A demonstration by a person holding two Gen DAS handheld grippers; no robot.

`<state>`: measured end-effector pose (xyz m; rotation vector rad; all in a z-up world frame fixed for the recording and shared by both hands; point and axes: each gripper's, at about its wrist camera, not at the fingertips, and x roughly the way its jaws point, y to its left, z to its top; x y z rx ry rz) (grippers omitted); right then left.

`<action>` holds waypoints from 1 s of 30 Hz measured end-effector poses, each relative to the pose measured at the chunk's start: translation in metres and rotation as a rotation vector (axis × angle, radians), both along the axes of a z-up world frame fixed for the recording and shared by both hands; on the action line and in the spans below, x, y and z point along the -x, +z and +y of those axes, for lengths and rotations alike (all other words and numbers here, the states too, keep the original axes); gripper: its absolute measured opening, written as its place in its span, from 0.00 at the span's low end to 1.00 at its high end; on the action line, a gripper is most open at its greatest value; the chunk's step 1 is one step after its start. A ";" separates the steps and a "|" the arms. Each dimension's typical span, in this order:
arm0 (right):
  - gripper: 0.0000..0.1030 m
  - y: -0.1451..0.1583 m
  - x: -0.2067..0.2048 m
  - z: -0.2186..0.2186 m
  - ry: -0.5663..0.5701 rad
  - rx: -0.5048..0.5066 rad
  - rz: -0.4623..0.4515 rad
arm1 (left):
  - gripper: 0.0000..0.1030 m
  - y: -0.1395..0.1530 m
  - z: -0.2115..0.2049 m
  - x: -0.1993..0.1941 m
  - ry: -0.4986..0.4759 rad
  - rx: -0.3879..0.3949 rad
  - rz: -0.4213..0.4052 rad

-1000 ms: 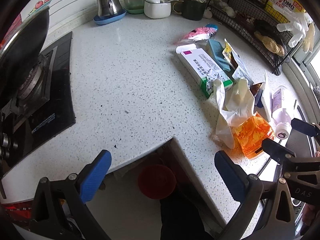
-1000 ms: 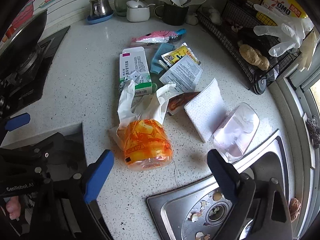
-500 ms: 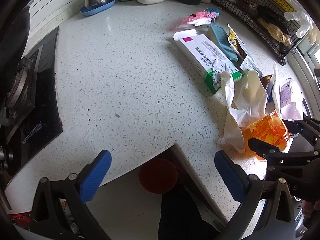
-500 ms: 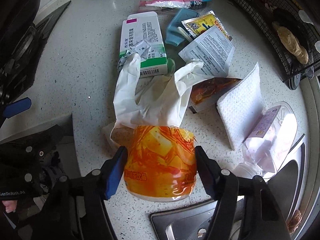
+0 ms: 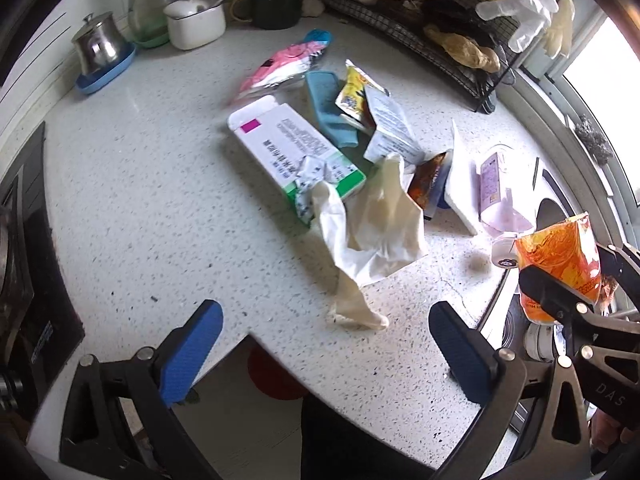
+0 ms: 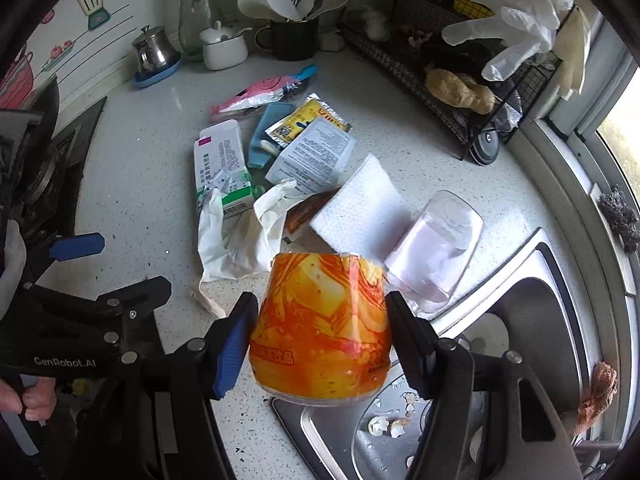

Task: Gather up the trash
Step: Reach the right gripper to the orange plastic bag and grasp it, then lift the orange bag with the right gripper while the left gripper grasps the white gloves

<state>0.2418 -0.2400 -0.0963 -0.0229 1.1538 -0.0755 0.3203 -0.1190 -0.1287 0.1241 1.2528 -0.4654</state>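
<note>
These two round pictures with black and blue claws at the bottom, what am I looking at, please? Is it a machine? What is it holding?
No robot: a person holds a hand-held gripper in each hand, each with a fisheye camera looking along its two blue-padded fingers. One picture is from the left hand-held gripper, open and empty above a speckled white counter. The other is from the right hand-held gripper, shut on an orange plastic wrapper lifted near the sink. On the counter lie trash: a white-and-green box, a crumpled white glove, a pink packet, a white napkin.
</note>
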 end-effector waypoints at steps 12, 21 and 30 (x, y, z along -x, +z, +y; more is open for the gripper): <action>0.61 -0.013 0.010 -0.029 -0.188 0.066 0.029 | 0.61 -0.046 -0.067 -0.018 -0.202 -0.074 0.068; 0.61 -0.017 0.014 -0.042 -0.234 0.015 0.042 | 0.13 -0.060 -0.093 -0.028 -0.227 -0.091 0.055; 0.61 -0.009 0.020 -0.036 -0.177 -0.053 0.011 | 0.05 -0.021 -0.069 -0.001 -0.157 0.022 0.004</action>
